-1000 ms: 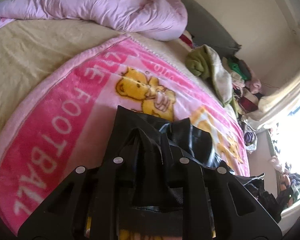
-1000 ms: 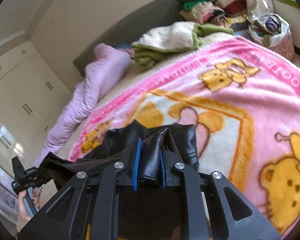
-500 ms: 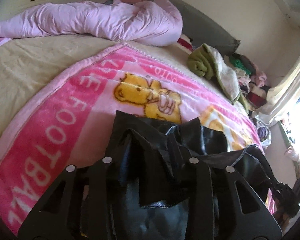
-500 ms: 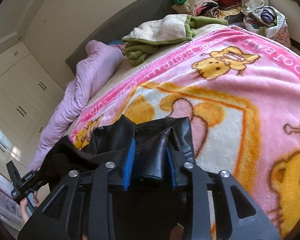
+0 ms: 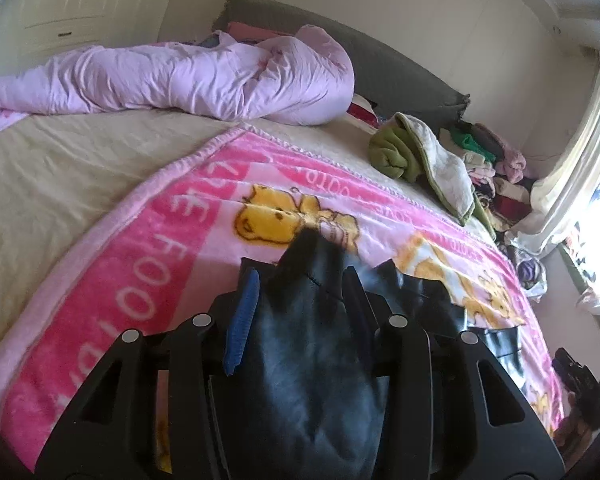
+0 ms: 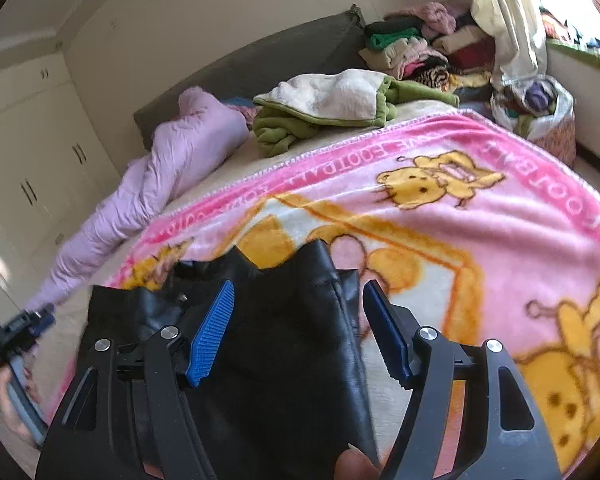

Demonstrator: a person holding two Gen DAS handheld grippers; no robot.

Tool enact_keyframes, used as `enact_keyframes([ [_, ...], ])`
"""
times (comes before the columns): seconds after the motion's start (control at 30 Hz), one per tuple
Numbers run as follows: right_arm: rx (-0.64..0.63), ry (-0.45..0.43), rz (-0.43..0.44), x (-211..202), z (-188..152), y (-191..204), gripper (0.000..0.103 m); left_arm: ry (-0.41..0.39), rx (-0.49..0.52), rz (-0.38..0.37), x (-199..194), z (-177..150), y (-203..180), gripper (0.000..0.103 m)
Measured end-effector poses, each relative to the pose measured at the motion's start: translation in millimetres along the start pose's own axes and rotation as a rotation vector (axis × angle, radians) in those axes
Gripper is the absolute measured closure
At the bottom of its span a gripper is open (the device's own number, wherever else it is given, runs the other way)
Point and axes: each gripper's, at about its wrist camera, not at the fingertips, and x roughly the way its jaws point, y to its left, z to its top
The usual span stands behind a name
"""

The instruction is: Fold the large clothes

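On the pink blanket (image 6: 500, 216) | black leather garment (image 6: 292, 320) lies bunched up | right gripper (image 6: 300, 320) wide apart, fabric between, not pinched | left gripper (image 5: 300, 300) squeezing a fold of it

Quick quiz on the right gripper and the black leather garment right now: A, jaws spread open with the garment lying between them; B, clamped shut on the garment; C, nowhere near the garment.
A: in the right wrist view the right gripper has its blue pads well apart, and the black leather garment lies loose between them on the pink blanket.
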Motion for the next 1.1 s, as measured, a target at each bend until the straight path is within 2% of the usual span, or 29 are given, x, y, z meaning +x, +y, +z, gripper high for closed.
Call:
enact_keyframes([
  [0.07, -0.058, 0.019, -0.047, 5, -4, 4, 0.037, 0.023, 0.035, 0.035, 7, -2, -3, 0.056],
  [0.17, -0.125, 0.057, -0.094, 20, -9, 9, 0.037, 0.084, 0.068, 0.057, 25, -9, -2, 0.055],
  [0.33, -0.219, 0.142, -0.149, 56, -14, 15, 0.037, 0.224, 0.148, 0.136, 70, -25, -1, 0.054],
  [0.43, -0.253, 0.188, -0.193, 77, -16, 14, 0.038, 0.263, 0.138, 0.132, 83, -28, 4, 0.054],
  [0.5, -0.269, 0.188, -0.199, 85, -18, 14, 0.049, 0.258, 0.158, 0.136, 84, -27, 2, 0.061],
  [0.53, -0.278, 0.186, -0.191, 88, -18, 14, 0.064, 0.251, 0.167, 0.128, 83, -26, 0, 0.069],
  [0.57, -0.284, 0.18, -0.199, 89, -18, 14, 0.073, 0.25, 0.173, 0.123, 83, -27, -2, 0.074],
  [0.6, -0.29, 0.166, -0.214, 89, -19, 14, 0.077, 0.248, 0.185, 0.127, 83, -27, -3, 0.075],
  [0.67, -0.288, 0.144, -0.204, 85, -19, 15, 0.087, 0.236, 0.195, 0.122, 81, -27, -3, 0.086],
  [0.8, -0.231, 0.075, -0.173, 65, -13, 10, 0.09, 0.184, 0.19, 0.085, 63, -17, -7, 0.096],
  [0.97, -0.15, -0.037, -0.056, 24, 10, 10, 0.091, 0.108, 0.164, 0.033, 34, 0, -12, 0.097],
  [1.1, -0.126, -0.072, -0.049, 20, 26, 13, 0.091, 0.055, 0.147, 0.035, 26, 13, -18, 0.098],
])
